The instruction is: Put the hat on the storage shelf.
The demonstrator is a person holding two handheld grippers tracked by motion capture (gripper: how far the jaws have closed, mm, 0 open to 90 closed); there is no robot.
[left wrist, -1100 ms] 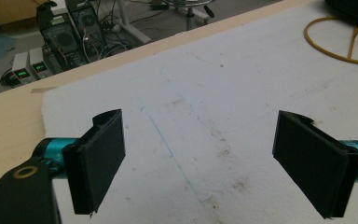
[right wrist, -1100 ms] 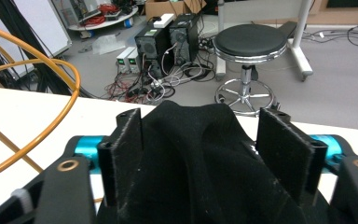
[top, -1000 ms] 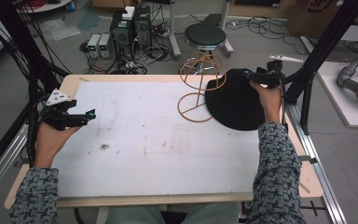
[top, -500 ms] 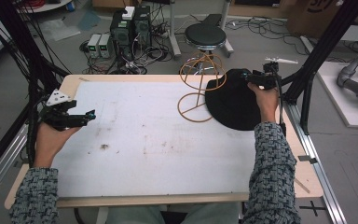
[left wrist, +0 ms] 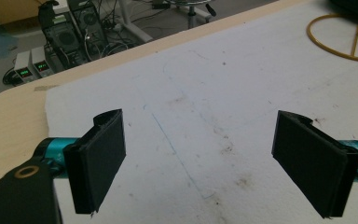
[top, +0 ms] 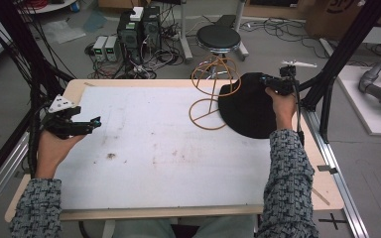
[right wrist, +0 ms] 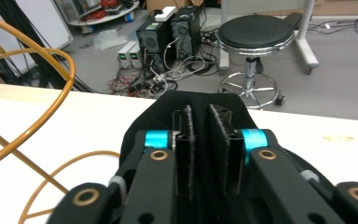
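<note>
A person sits at a wooden table (top: 79,87) covered by a stained white mat (top: 154,144), holding 1 two-jaw gripper in each hand. At the far right of the mat lies a round black fabric hat (top: 248,111), just beside an orange wire hat stand (top: 213,94) with a ring base and a looped dome top.

The right gripper (top: 270,84) sits at the hat's far edge. In the right gripper view its 2 black jaws have just been closing and now stand nearly pressed together, pinching a fold of the black fabric (right wrist: 200,105) that rises between the pads. The stand's orange loops (right wrist: 37,88) curve close by on the left of that view.

The left gripper (top: 87,125) hovers above the mat's left side, well apart from the hat. In the left gripper view its 2 jaws are spread wide with nothing between them, bare mat (left wrist: 196,116) beneath.

The step in hand looks like securing the hat's edge so it can be lifted toward the stand. To do it well, the pinch should hold a full fold of fabric, not a thin lip, before any lift. The lift should go straight up until the limp fabric clears the wire dome, so it cannot snag or tip the light stand. The free left gripper could steady the stand's base or take the opposite edge.
</note>
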